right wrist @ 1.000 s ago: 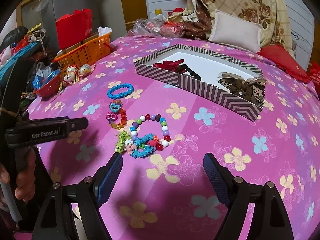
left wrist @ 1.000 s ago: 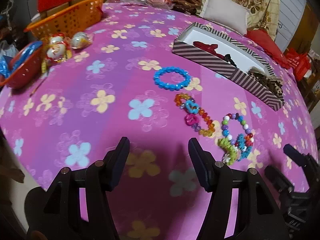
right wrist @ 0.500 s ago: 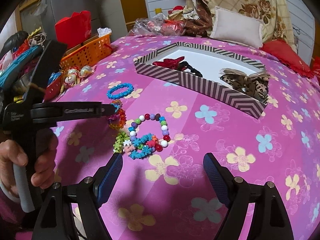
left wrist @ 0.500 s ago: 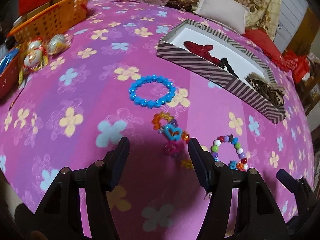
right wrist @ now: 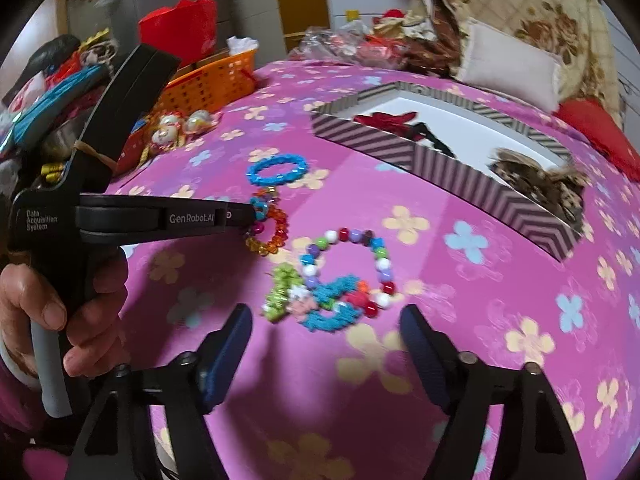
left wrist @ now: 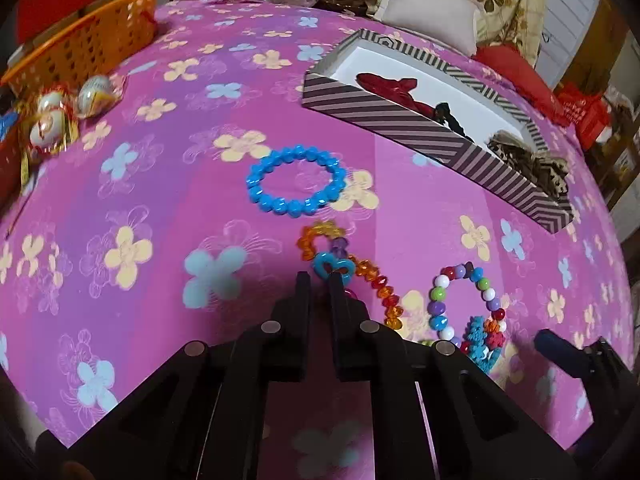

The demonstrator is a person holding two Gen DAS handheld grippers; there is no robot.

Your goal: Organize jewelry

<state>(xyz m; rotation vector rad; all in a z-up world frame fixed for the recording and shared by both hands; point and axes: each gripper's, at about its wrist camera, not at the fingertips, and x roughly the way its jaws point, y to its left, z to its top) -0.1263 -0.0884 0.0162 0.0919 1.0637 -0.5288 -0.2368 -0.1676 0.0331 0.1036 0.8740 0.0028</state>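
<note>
Left tool [left wrist: 319, 282], fingers drawn nearly together, tips pinching the orange-beaded bracelet [left wrist: 360, 276] at its blue heart charm [left wrist: 334, 266]; seen from the right wrist view, the same tool [right wrist: 250, 216] reaches in horizontally from the left, its tips meeting the bracelet [right wrist: 270, 226] on the cloth, with the person's left hand [right wrist: 60, 312] wrapped around the handle. Right tool [right wrist: 326, 344], jaws spread wide and holding nothing, hovers just short of the multicoloured bead bracelet [right wrist: 352, 264], which lies flat and touches a cluster of green, pink and turquoise bead charms [right wrist: 316, 300]; in the left wrist view this bracelet [left wrist: 466, 300] lies to the right of the pinched one, apart from it. A blue bead bracelet [left wrist: 296, 180] lies as an open ring just beyond the orange one, between it and the striped box [left wrist: 400, 120]. All three bracelets rest on a pink flower-print cloth [left wrist: 140, 200] covering the supporting surface. The striped box, shallow and white inside, sits farther back to the right and contains a red fabric piece [left wrist: 388, 86], a black item beside it, and a brown patterned bow [left wrist: 532, 164] at its near right end. At the far left edge stand an orange basket [left wrist: 84, 48] and small foil-wrapped ornaments [left wrist: 52, 120]; a pale cushion [left wrist: 432, 20] lies behind the box.
</note>
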